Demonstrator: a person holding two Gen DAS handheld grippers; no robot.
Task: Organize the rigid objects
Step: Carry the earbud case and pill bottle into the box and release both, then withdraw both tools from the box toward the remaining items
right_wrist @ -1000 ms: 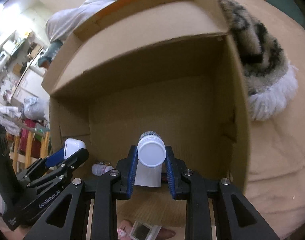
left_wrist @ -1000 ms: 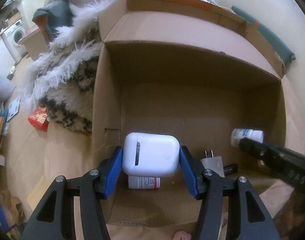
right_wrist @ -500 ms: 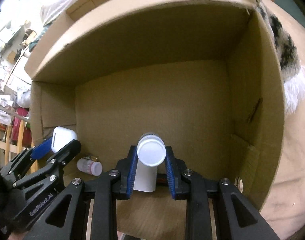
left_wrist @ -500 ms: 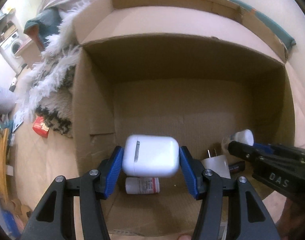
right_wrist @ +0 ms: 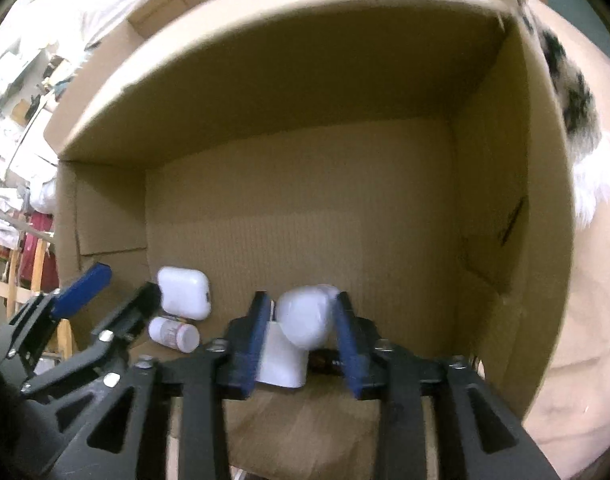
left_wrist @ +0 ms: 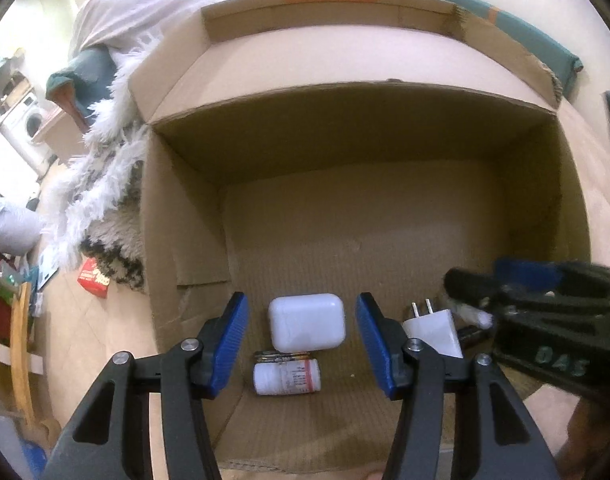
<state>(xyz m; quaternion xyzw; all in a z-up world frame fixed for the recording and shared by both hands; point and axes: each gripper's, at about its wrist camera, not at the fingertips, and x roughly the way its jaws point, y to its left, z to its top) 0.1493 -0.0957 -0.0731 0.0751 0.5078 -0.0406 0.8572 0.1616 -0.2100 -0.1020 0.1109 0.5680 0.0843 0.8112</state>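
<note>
The white rounded plastic earbud case point(left_wrist: 306, 322) is lying on the floor of the open brown cardboard box point(left_wrist: 345, 216), free between the spread blue pads of the left tool point(left_wrist: 301, 344), just behind a small white pill bottle point(left_wrist: 286, 376) lying on its side. A white plug adapter point(left_wrist: 435, 330) is sitting to the right. The right tool point(right_wrist: 301, 344) is framing a white capped bottle point(right_wrist: 305, 320); blur is hiding whether its pads are gripping it. The box is resting on a beige floor point(left_wrist: 85, 332), with a shaggy white and dark rug point(left_wrist: 101, 184) beside it, a red carton point(left_wrist: 93, 278) near its corner, and a washing machine point(left_wrist: 25, 124) standing in the room beyond.
</note>
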